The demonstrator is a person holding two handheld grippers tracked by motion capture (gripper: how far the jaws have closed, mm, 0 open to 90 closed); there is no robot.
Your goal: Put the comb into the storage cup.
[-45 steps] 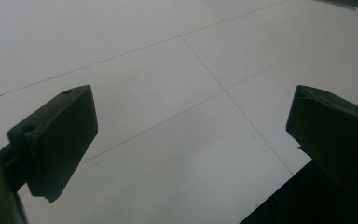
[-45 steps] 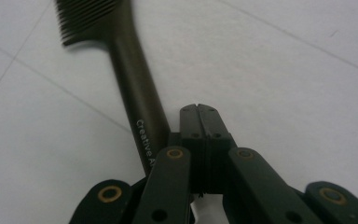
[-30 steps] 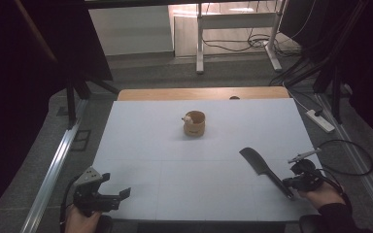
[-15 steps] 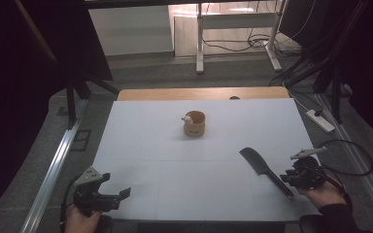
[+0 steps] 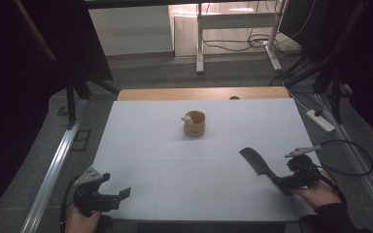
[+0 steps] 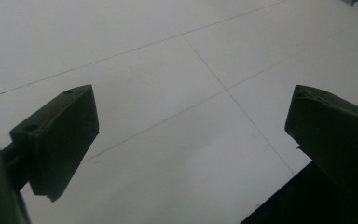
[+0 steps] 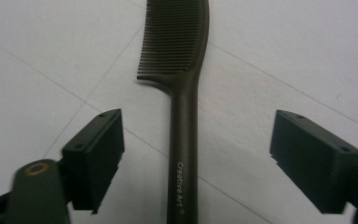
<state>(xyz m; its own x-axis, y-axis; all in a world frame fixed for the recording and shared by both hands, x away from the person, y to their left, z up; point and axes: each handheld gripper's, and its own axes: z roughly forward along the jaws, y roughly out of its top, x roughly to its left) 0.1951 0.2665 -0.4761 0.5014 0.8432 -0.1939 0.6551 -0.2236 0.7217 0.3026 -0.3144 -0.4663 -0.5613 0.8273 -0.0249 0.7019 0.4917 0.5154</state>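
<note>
Lying flat on the white surface, the black comb points its toothed head away from the right gripper and toward the small wooden cup, with its handle running straight back between that gripper's jaws. Those jaws have just been opening and now stand wide, one on either side of the handle and well clear of it, so nothing is held. The comb's long axis lines up with the gripper's own reach, handle end nearest. By my reckoning the right hand is far nearer the comb than the left gripper, which sits wide open and empty over bare surface well off to the comb's left.
</note>
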